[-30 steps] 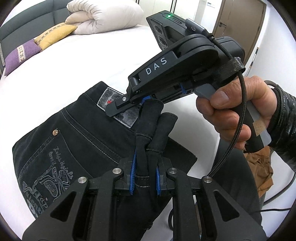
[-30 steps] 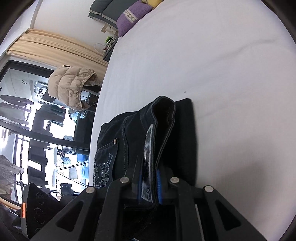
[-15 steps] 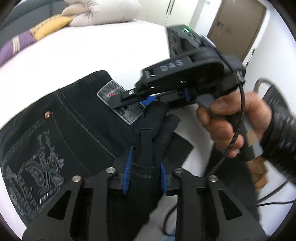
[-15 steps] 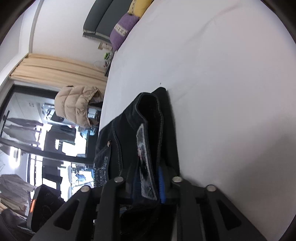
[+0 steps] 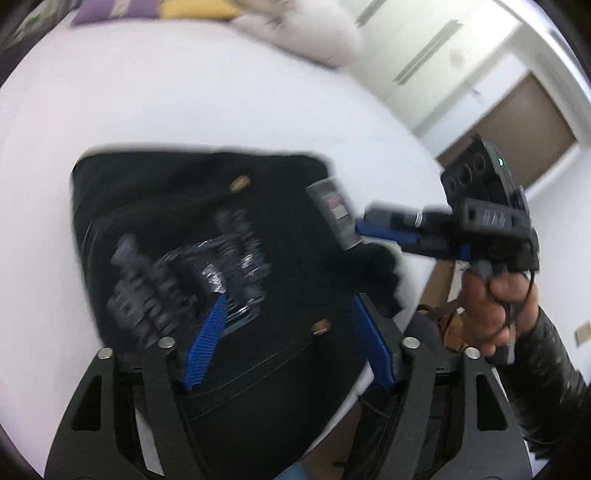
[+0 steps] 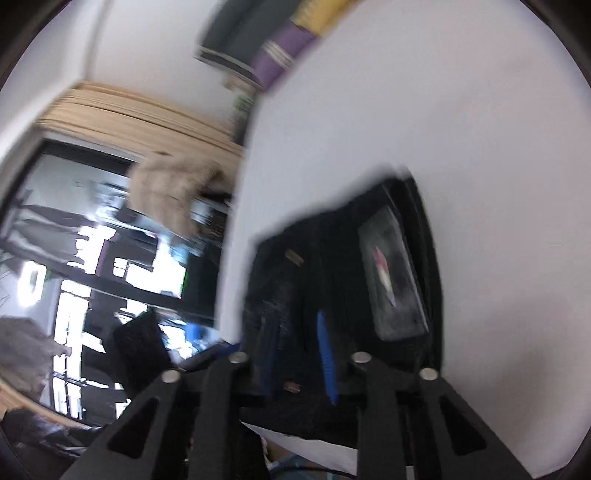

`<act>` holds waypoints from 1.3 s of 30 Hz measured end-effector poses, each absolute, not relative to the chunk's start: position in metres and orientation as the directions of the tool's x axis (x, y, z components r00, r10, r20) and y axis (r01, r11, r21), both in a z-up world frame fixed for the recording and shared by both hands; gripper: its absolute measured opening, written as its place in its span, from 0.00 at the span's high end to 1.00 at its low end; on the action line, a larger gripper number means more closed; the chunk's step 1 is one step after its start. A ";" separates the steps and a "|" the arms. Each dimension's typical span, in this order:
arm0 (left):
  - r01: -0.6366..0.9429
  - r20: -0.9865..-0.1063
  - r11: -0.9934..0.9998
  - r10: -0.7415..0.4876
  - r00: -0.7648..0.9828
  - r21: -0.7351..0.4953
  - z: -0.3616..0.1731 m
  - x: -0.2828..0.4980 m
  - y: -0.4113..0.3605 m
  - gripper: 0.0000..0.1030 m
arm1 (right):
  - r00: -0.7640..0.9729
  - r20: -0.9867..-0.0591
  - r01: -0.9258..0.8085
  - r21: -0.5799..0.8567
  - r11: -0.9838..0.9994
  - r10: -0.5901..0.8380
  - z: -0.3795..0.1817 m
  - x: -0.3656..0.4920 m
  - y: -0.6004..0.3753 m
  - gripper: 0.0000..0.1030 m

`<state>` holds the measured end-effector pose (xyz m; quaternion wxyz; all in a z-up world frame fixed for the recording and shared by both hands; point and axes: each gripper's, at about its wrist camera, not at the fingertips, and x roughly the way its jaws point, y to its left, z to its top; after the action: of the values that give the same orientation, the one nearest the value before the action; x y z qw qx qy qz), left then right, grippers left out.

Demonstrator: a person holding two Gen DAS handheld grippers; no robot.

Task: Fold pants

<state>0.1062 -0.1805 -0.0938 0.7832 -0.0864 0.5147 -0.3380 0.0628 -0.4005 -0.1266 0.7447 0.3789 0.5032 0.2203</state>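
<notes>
Black jeans (image 5: pixel 207 236) lie folded in a compact stack on the white bed, with a printed back pocket and a grey waist patch (image 5: pixel 334 212) on top. My left gripper (image 5: pixel 288 332) is open just above the stack, its blue pads spread wide. My right gripper (image 5: pixel 360 230) shows in the left wrist view at the stack's right edge, beside the patch. In the right wrist view the jeans (image 6: pixel 332 266) lie under my right gripper (image 6: pixel 295 343), which is open with nothing between its pads. Both views are blurred by motion.
The white bed (image 5: pixel 184 103) stretches beyond the jeans. Purple and yellow cushions (image 5: pixel 147 7) and a cream duvet (image 5: pixel 303 29) lie at its far end. A brown door (image 5: pixel 517 122) is at the right. A window and a beige jacket (image 6: pixel 173 192) are left of the bed.
Both grippers have let go of the pant fabric and opened. The held fold now lies flat on the stack. Both cameras have swung and lifted over the jeans.
</notes>
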 end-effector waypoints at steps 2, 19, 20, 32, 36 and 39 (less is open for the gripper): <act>0.421 -0.752 0.765 -0.613 0.241 -0.488 -0.098 0.108 -0.173 0.56 | 0.320 -0.666 0.116 0.733 0.670 0.673 -0.156 0.056 -0.393 1.00; 0.388 -0.806 0.850 -0.489 0.334 -0.355 -0.115 0.143 -0.141 0.71 | 0.428 -0.616 0.147 0.769 0.622 0.661 -0.167 0.030 -0.405 1.00; 0.413 -0.811 0.854 -0.470 0.347 -0.318 -0.110 0.128 -0.142 0.71 | 0.430 -0.617 0.151 0.769 0.622 0.659 -0.167 0.030 -0.405 1.00; 0.460 -0.828 0.860 -0.416 0.376 -0.223 -0.112 0.099 -0.153 0.71 | 0.460 -0.616 0.101 0.751 0.652 0.639 -0.120 0.021 -0.376 0.97; 0.462 -0.828 0.858 -0.417 0.374 -0.223 -0.112 0.096 -0.151 0.71 | 0.403 -0.692 0.133 0.692 0.710 0.599 -0.145 0.015 -0.370 1.00; 0.463 -0.828 0.858 -0.418 0.374 -0.224 -0.110 0.096 -0.147 0.71 | 0.432 -0.679 0.110 0.693 0.712 0.593 -0.144 0.013 -0.369 1.00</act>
<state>0.0959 -0.1469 -0.1101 0.8286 0.0225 0.4922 -0.2658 0.0128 -0.3693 -0.1438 0.7725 0.3454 0.5094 0.1563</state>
